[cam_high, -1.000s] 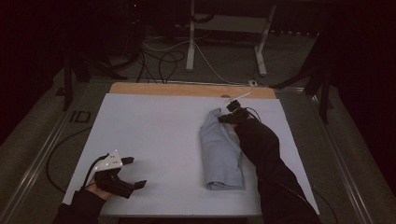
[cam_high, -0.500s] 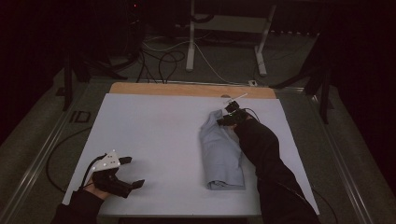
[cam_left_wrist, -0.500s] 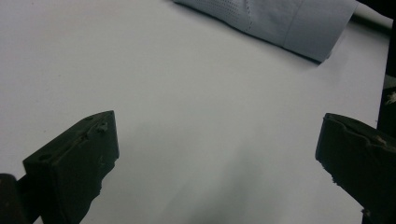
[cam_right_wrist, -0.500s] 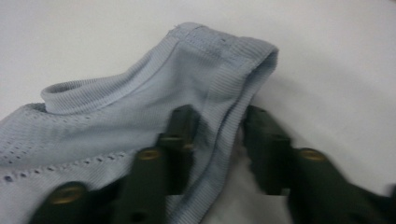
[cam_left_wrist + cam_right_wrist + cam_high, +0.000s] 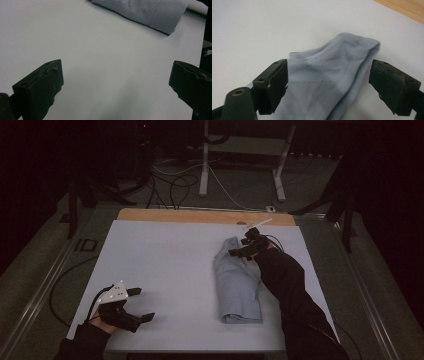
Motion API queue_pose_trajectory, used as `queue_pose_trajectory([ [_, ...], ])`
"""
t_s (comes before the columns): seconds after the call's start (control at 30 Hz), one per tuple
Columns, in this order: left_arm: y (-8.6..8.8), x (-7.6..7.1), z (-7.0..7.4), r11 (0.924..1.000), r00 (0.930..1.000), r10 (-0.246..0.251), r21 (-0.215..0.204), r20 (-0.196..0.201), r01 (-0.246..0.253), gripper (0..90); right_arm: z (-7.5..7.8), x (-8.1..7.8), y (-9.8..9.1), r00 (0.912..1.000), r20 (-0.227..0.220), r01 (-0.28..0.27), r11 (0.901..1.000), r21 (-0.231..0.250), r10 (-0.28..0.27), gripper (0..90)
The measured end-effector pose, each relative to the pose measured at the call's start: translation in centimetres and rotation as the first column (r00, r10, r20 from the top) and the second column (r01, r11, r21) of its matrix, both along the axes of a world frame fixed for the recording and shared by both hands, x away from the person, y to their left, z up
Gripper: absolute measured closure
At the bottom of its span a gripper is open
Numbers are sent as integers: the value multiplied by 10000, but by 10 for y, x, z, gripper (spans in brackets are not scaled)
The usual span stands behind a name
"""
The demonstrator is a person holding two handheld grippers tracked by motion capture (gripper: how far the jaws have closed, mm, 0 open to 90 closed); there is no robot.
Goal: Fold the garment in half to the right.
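The folded light-blue garment (image 5: pixel 239 282) lies flat on the white tabletop (image 5: pixel 165 265), right of centre, its long axis running from the near edge toward the far edge. In the right gripper view, its ribbed, rounded far end (image 5: pixel 352 50) points toward the strip of bare wood (image 5: pixel 404 8) at the back of the tabletop. Your right gripper (image 5: pixel 246 246) sits at the garment's far end with its fingers (image 5: pixel 272 85) spread wide, one on each side of the cloth; whether they touch the fabric cannot be told. Your right sleeve (image 5: pixel 287 285) runs alongside the garment's right edge and partly overlaps it. Your left gripper (image 5: pixel 131 305) is well apart from the garment, near the front left corner of the tabletop, with its fingers (image 5: pixel 40 87) also spread wide and nothing between them. In the left gripper view, the near end of the garment (image 5: pixel 150 12) shows at the top, with bare white surface between it and the fingers. A grey three-cornered plate (image 5: pixel 116 292) tops your left gripper. Beyond the tabletop, cables (image 5: pixel 175 185) and a white stand (image 5: pixel 205 165) rest on the floor.
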State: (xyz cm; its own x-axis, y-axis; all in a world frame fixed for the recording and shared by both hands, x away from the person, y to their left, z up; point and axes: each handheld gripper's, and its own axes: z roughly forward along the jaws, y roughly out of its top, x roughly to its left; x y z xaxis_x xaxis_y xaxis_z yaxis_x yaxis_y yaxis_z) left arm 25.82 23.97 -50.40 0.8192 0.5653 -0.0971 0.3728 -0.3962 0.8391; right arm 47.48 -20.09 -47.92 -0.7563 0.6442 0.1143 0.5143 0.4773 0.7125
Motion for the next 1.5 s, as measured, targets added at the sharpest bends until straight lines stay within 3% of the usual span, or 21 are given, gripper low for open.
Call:
queue_pose_trajectory([
  [0.03,0,0,0,10000,10000,2,20,0,-2,7,4,-8,1,9996,96,-280,9995,140,279,164],
  [0.23,0,0,0,10000,10000,-25,71,19,25,7,12,-22,7,9974,270,-675,9973,289,668,164],
  [0.47,1,-1,-1,9999,10000,-60,132,-8,60,7,26,-47,15,9896,547,-1365,9882,691,1329,159],
  [0.57,1,-1,-2,9999,10000,-45,117,-46,45,7,33,-64,18,9825,709,-1786,9795,928,1724,157],
  [0.67,0,-1,-2,9999,10000,-69,158,-26,69,7,35,-75,22,9756,768,-2109,9751,688,2056,140],
  [0.83,1,-1,-2,9999,10000,-16,119,-25,16,7,35,-90,23,9691,775,-2408,9666,874,2344,140],
  [1.0,2,-1,-1,9999,10000,-27,119,-6,27,7,34,-108,25,9577,822,-2818,9565,757,2756,157],
  [1.27,2,-1,-1,9999,10000,-1,126,4,1,7,26,-131,24,9433,842,-3285,9396,957,3212,319],
  [1.4,3,-1,-1,10000,10000,0,26,-11,0,7,18,-140,25,9260,915,-3723,9262,592,3663,485],
  [1.47,3,-1,-1,10000,10000,-2,16,-17,2,7,16,-141,25,9228,914,-3798,9235,533,3743,515],
  [1.5,2,-1,-1,10000,10000,-62,68,-24,62,7,14,-144,25,9186,769,-3923,9179,594,3876,615],
])
